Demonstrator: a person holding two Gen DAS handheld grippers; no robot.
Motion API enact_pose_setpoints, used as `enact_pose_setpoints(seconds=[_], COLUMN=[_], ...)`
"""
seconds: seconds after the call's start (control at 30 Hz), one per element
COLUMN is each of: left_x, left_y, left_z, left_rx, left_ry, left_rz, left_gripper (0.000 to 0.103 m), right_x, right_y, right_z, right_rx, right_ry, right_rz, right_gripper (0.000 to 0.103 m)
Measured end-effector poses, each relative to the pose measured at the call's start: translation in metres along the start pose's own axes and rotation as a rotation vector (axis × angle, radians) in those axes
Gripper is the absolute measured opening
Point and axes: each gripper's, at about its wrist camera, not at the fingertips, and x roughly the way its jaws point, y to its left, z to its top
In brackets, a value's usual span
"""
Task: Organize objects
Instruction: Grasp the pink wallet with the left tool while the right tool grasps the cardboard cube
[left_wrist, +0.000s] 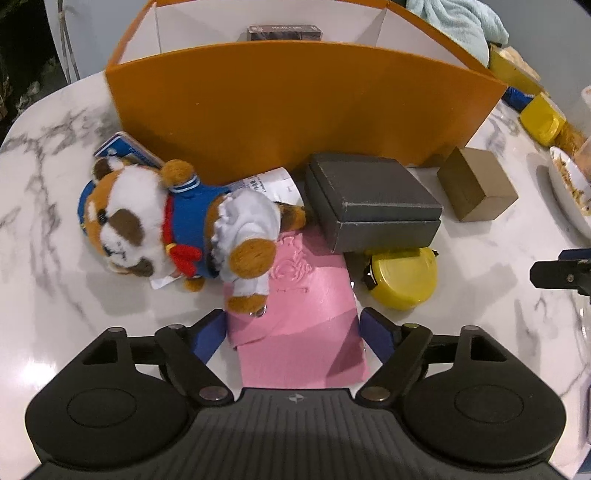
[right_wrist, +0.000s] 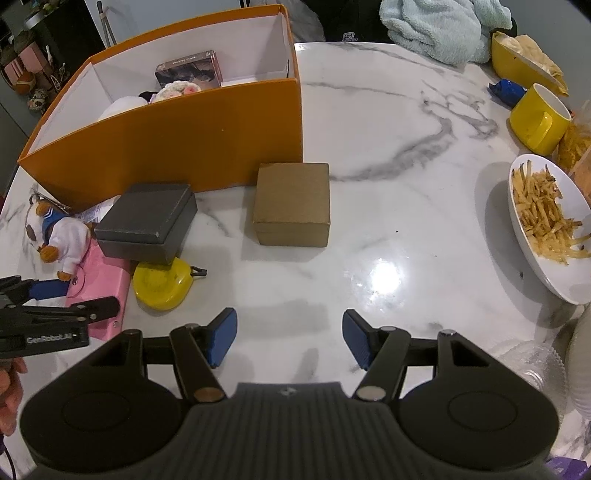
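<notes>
On the left, the left gripper (left_wrist: 293, 338) points steeply down over the pink wallet (left_wrist: 299, 314), jaws spread wide, one blue pad on each side of the wallet's near end, neither visibly pressing on it. The wallet's long axis runs straight away from this gripper toward the orange box (left_wrist: 295, 107), so the pads flank its narrow width. The plush toy (left_wrist: 177, 225) lies ahead and left with a foot on the wallet; the dark grey box (left_wrist: 373, 203) overlaps its far right corner. To the right, the right gripper (right_wrist: 290, 338) hangs partly open over bare marble table (right_wrist: 388, 166), holding nothing. The left is plainly the nearer one.
</notes>
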Motion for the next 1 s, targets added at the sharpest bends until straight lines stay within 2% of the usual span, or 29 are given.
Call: enact_pose_setpoints(seconds=[0.2, 0.27, 0.47, 0.53, 0.73, 1.0], left_x=[0.011, 0.015, 0.014, 0.011, 0.000, -0.018], left_y=[-0.013, -0.017, -0.014, -0.011, -0.002, 0.004], left_z=[0.009, 0.011, 0.009, 0.006, -0.008, -0.041], left_rx=[0.049, 0.079, 0.123, 0.139, 0.163, 0.206], left_ry=[-0.010, -0.019, -0.021, -0.026, -0.002, 0.011], left_rz=[0.073, 0.096, 0.067, 0.058, 0.046, 0.029], left_gripper=[0.097, 0.102, 0.103, 0.098, 0.097, 0.097], right_x=[0.007, 0.011, 0.023, 0.027, 0.042, 0.066], right_y=[0.000, 0.000, 0.000, 0.001, 0.008, 0.013], right_z=[0.007, 0.011, 0.035, 0.046, 0.073, 0.073], right_rx=[0.012, 0.015, 0.028, 0.021, -0.017, -0.055], right_ry=[-0.005, -0.014, -0.047, -0.054, -0.055, -0.005], right_rz=[-0.002, -0.007, -0.038, -0.041, -0.046, -0.068], right_gripper=[0.065, 0.066, 0.066, 0.067, 0.068, 0.062])
